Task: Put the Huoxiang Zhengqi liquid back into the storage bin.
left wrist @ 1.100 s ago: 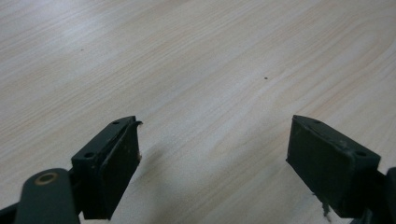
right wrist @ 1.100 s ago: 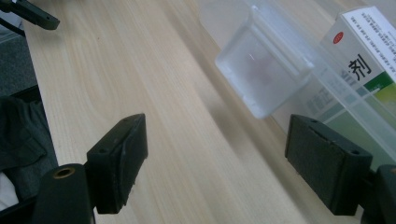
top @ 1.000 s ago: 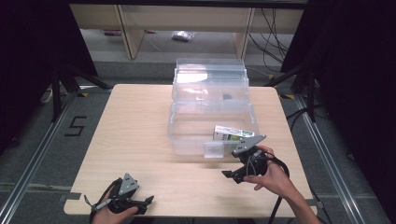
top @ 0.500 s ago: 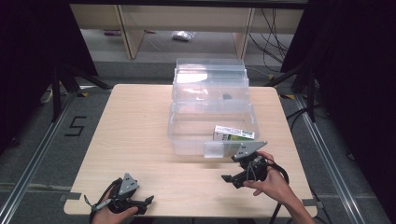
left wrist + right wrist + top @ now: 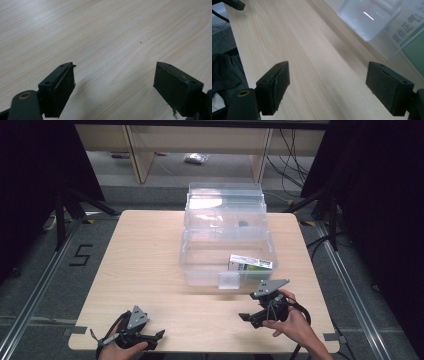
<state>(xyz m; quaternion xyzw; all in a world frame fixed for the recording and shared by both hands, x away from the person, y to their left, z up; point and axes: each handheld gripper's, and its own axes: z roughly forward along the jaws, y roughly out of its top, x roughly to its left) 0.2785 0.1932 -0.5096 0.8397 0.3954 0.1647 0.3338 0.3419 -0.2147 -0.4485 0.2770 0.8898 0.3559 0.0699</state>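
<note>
Box with the carton ahead of the right gripper, latch tab on its near wall

Left gripper [image 5: 132,335] is held at the near left corner of the table [image 5: 145,260], low over the wood, with its jaws spread wide and nothing between them; in the left gripper view bare wood grain is seen past both pads. It is well apart from the clear plastic box [image 5: 227,247], which stands at the middle of the table toward the far edge, its lid [image 5: 225,200] raised behind it. Inside the box, against its right near corner, a green and white carton [image 5: 251,263] is lying flat, its long axis running roughly along the near wall. A small clear latch tab [image 5: 229,280] hangs from the middle of that near wall. Right gripper [image 5: 262,312] is held near the right near edge of the table, just in front of the box, its jaws likewise wide apart and empty. In the right gripper view the tab [image 5: 368,18] and the carton's printed face [image 5: 409,37] are seen up and to the right of the jaws, behind the clear wall. The right gripper is judged much the nearer to the box, so any reach for the carton or the tab would be expected from that side
</note>
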